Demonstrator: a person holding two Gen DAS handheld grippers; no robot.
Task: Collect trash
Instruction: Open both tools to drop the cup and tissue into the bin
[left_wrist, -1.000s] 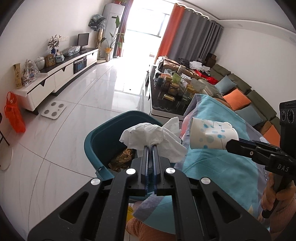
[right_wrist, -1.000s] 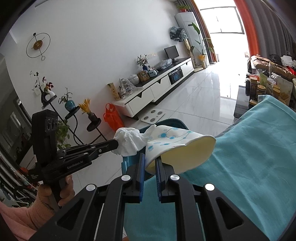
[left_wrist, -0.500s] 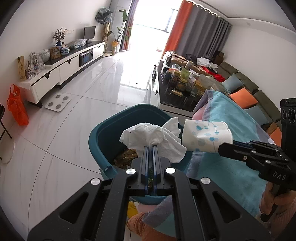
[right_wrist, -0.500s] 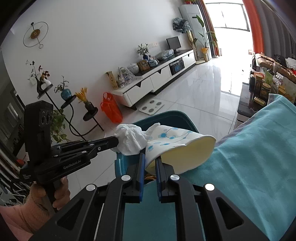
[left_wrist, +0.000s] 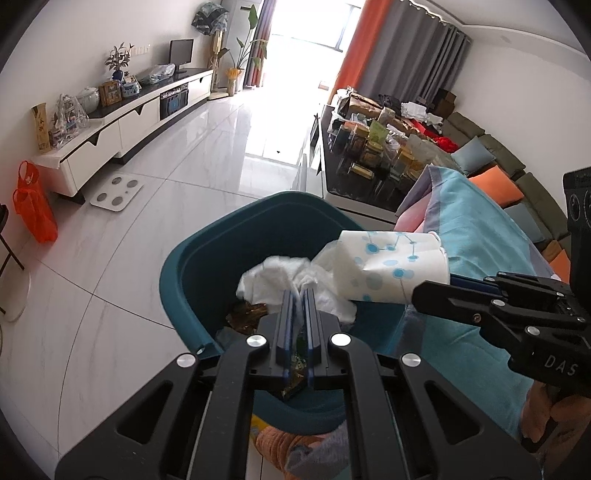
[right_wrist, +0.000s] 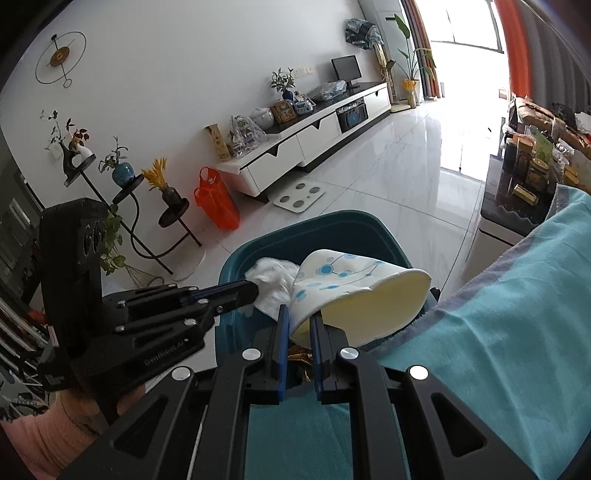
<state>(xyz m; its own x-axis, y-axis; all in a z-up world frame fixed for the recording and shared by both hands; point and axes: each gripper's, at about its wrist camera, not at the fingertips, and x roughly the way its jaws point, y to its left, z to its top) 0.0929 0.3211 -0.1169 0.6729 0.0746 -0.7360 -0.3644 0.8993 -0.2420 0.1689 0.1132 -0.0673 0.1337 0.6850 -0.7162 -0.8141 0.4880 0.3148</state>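
Observation:
A crumpled white tissue (left_wrist: 273, 273) hangs over the teal bin (left_wrist: 207, 240), pinched at the tips of my left gripper (left_wrist: 299, 293), whose jaws are opening slightly with the tissue still between them. My right gripper (right_wrist: 299, 314) is shut on the rim of a white paper cup with blue dots (right_wrist: 354, 291), which lies sideways above the bin (right_wrist: 314, 225). The tissue (right_wrist: 273, 277) touches the cup's base. In the left wrist view the cup (left_wrist: 391, 266) and right gripper (left_wrist: 443, 284) sit just right of the tissue. The left gripper (right_wrist: 251, 290) comes in from the left.
Brown wrappers (left_wrist: 245, 314) lie in the bin's bottom. A blue-green blanket (right_wrist: 498, 332) covers the surface right of the bin. Beyond stand a dark coffee table with several jars (left_wrist: 369, 155), a white scale (left_wrist: 116, 188), an orange bag (left_wrist: 35, 210) and a long TV cabinet (right_wrist: 314, 136).
Both grippers have moved forward and down, so tissue and cup now hang over the bin's opening. The left fingers show a slightly wider slit.

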